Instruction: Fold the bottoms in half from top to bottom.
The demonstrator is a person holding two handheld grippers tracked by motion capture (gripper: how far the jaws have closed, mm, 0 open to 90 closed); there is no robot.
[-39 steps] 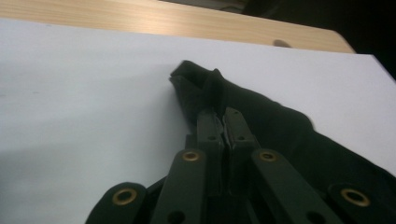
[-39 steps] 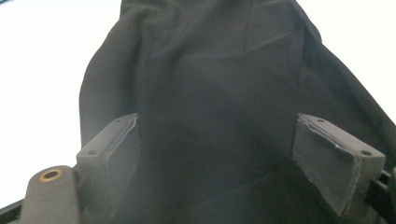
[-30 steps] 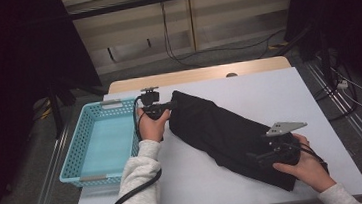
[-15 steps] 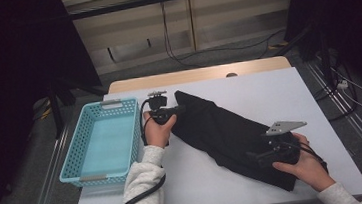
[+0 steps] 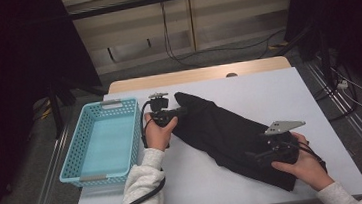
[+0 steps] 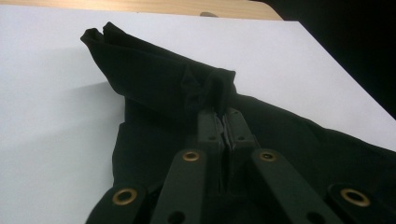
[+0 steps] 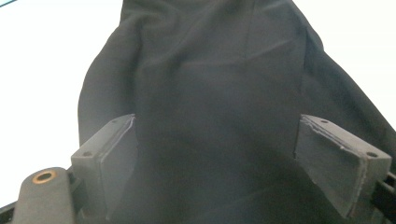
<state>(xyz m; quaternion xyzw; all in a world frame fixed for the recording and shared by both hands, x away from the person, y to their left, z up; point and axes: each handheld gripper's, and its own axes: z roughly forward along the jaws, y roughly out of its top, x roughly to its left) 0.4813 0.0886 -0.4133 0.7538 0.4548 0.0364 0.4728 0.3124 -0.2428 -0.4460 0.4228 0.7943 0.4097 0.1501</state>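
Observation:
A black garment [image 5: 232, 132] lies slantwise across the white table [image 5: 268, 93], from the middle back to the front right. My left gripper [image 5: 182, 111] is at its far left end and is shut on a pinched fold of the cloth [image 6: 154, 88], which bunches up just past the closed tips [image 6: 223, 114]. My right gripper [image 5: 252, 156] rests over the near right end. Its jaws stand wide apart [image 7: 215, 140] with the dark fabric [image 7: 210, 70] spread flat between and beyond them. The pads [image 7: 114, 154] do not press on it.
A light blue plastic basket [image 5: 72, 147] with nothing in it sits at the table's left edge, close beside my left hand. Bare white tabletop lies behind the garment and in front of it. A wooden table edge [image 5: 201, 74] runs along the back.
My left hand has shifted slightly right and nearer with the cloth's end, which now lies a bit more bunched. The right hand has kept still.

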